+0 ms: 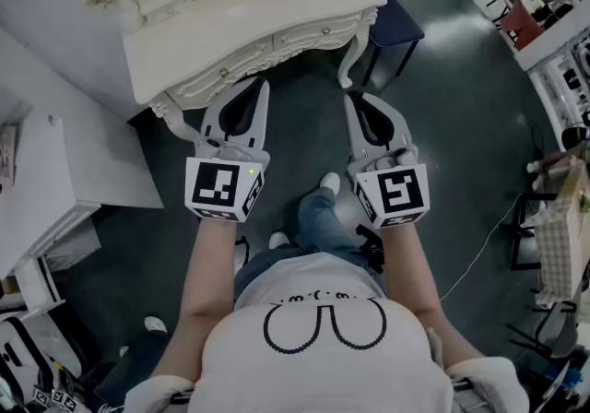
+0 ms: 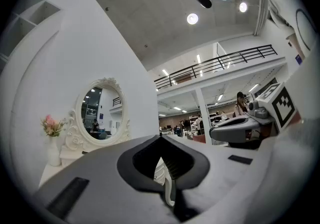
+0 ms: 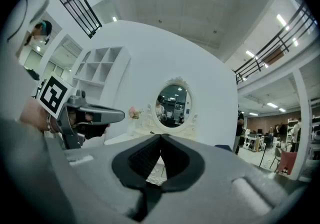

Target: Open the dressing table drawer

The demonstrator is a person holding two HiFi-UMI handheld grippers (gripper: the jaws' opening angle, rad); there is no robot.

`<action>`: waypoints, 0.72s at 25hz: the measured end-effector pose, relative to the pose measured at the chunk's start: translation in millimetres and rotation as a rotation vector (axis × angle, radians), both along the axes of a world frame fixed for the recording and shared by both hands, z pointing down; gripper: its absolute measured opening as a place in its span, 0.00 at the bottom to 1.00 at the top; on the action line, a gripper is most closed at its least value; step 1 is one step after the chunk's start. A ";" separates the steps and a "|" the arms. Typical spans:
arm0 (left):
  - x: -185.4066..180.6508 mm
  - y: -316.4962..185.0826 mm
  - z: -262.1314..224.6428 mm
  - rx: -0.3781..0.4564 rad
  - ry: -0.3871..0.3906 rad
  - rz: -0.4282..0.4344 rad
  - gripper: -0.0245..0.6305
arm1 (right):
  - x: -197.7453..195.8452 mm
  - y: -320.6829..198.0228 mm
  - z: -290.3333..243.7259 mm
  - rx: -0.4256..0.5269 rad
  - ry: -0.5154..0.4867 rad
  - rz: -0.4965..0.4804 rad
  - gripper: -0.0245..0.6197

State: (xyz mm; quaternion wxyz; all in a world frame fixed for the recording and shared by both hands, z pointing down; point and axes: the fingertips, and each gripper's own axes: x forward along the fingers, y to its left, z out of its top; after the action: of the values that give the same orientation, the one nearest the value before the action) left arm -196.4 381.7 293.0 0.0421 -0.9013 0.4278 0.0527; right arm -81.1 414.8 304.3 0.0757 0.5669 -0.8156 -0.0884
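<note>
Drawer [image 1: 318,34] closed, both claws clenched

It sits flush in the front of the white dressing table [image 1: 258,15], under the oval mirror [image 2: 102,110]. Just short of that front, left gripper [image 1: 259,87] and right gripper [image 1: 351,100] hang side by side, each with its 2 jaws pressed together, gripping nothing.

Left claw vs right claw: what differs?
Head view: left claw sits at the front edge of the dressing table; right claw sits by its front leg. Left claw's marker cube shows a green light; right claw's shows none. Both shut, empty.
</note>
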 end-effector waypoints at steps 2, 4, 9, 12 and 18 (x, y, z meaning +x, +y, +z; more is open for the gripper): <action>4.6 -10.0 4.1 -0.010 0.001 0.003 0.04 | 3.2 -9.0 2.9 -0.008 0.000 -0.003 0.03; 10.0 -22.8 7.0 -0.018 0.002 0.001 0.04 | 8.1 -21.4 5.0 -0.014 -0.004 -0.008 0.03; 33.3 -62.7 13.1 -0.040 0.007 -0.004 0.04 | 30.8 -60.4 9.9 -0.023 -0.016 -0.012 0.03; 51.9 -93.3 12.6 -0.043 0.004 -0.006 0.04 | 48.9 -91.3 10.0 -0.022 -0.038 -0.013 0.03; 94.3 -163.7 5.6 -0.044 -0.005 -0.025 0.04 | 87.9 -161.5 2.1 -0.022 -0.049 -0.045 0.03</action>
State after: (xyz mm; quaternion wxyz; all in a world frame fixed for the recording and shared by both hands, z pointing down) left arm -102.1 218.0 298.6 0.0240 -0.8967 0.4401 0.0403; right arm 6.8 253.4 306.4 0.0598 0.5496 -0.8306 -0.0671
